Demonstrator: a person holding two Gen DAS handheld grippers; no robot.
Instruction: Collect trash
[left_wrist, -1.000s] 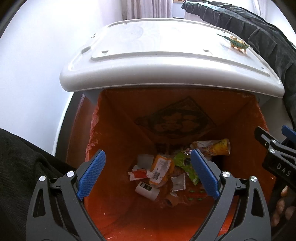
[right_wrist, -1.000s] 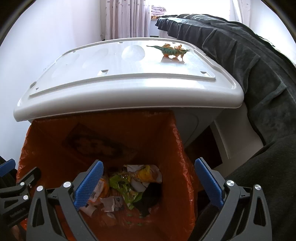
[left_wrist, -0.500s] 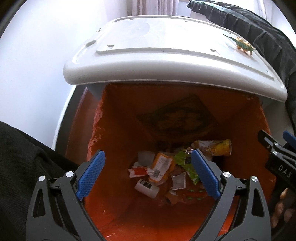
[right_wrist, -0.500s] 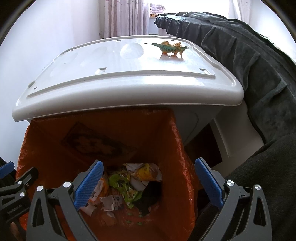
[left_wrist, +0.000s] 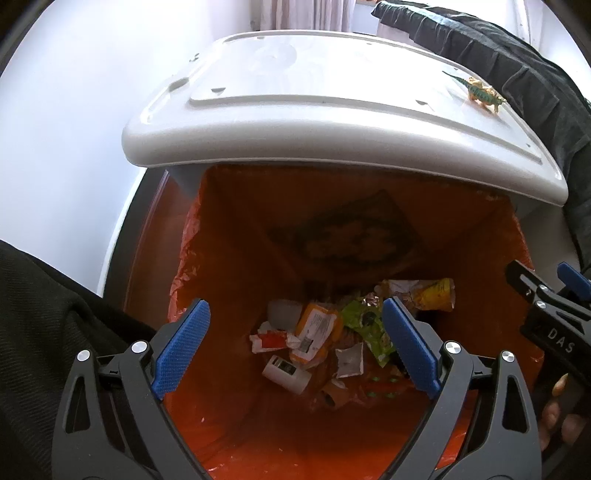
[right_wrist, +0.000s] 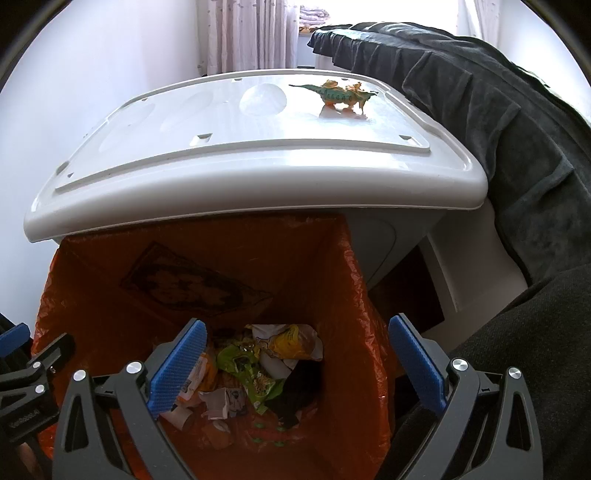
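Observation:
An orange trash bag (left_wrist: 240, 236) lines an open bin below both grippers; it also shows in the right wrist view (right_wrist: 110, 295). Several pieces of trash (left_wrist: 332, 332) lie at its bottom: wrappers, paper scraps, a white box; they show in the right wrist view (right_wrist: 258, 369) too. My left gripper (left_wrist: 295, 347) is open and empty above the bag's mouth. My right gripper (right_wrist: 295, 365) is open and empty above the bag's right half; part of it shows at the right edge of the left wrist view (left_wrist: 550, 317).
A white plastic table (left_wrist: 332, 122) overhangs the bag's far side. A green and orange toy dinosaur (right_wrist: 336, 94) stands on it. A dark blanket (right_wrist: 498, 129) hangs to the right. A white wall (left_wrist: 74, 129) is on the left.
Both grippers have risen and drawn back slightly, so more of the white table's top shows. The jaws stay open. The trash has not moved.

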